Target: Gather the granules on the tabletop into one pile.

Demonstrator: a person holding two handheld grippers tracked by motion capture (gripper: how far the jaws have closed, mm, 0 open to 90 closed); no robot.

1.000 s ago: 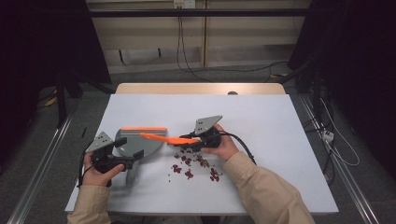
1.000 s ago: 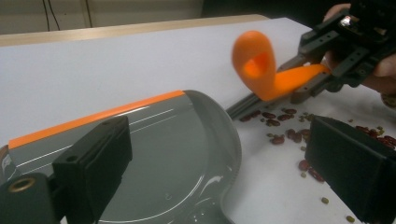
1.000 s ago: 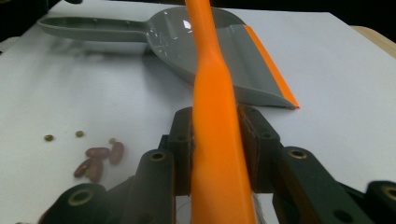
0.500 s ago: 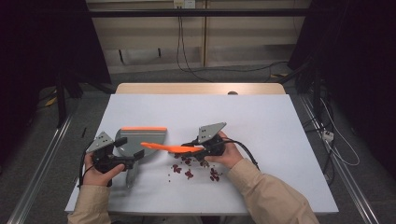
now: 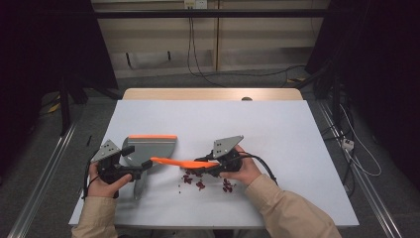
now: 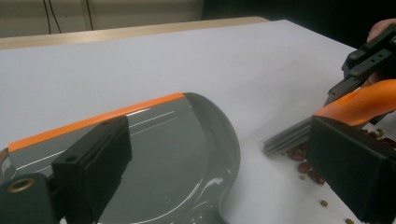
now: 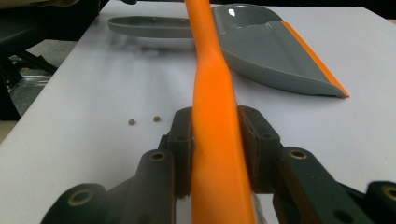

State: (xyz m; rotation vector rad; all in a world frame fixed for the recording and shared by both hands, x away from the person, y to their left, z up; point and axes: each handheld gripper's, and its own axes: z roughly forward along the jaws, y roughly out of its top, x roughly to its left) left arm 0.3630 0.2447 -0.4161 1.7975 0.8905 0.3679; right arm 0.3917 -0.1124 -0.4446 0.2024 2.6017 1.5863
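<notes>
— Starting with the biggest thing: what carries everything?

— A white rectangular table (image 5: 297,129). A person's two sleeved forearms reach over its near edge.

— And lying on it?

— A grey plastic dustpan with an orange strip along its front lip (image 5: 148,148) sits flat on the left half, with its handle running back toward the person. In the left gripper view, its glossy hollow (image 6: 163,154) sits between that gripper's two black jaws.

— Is the left gripper (image 5: 141,168) clamping it?

— No. Its jaws are spread wide, one on each side of the pan's neck. I cannot tell whether either one touches the plastic.

— What about the brush?

— An orange-handled hand brush with grey bristles (image 5: 173,161) lies between the two hands, just right of the pan. The handle tip points at the dustpan. The bristles (image 6: 287,137) rest on the table beside the debris.

— Who holds it?

— The right gripper (image 5: 205,166). In the right gripper view, its jaws are pinched on the orange handle (image 7: 212,93), with a pad pressed against each side.

— And the debris?

— A scatter of dark red crumbs (image 5: 198,181) lies on the table just below the brush and right of the dustpan. The left gripper view shows them at the bristle ends (image 6: 308,168).

— Anything smaller?

— Two tiny brown grains (image 7: 132,122) lie side by side on bare table, apart from the pile.
</notes>
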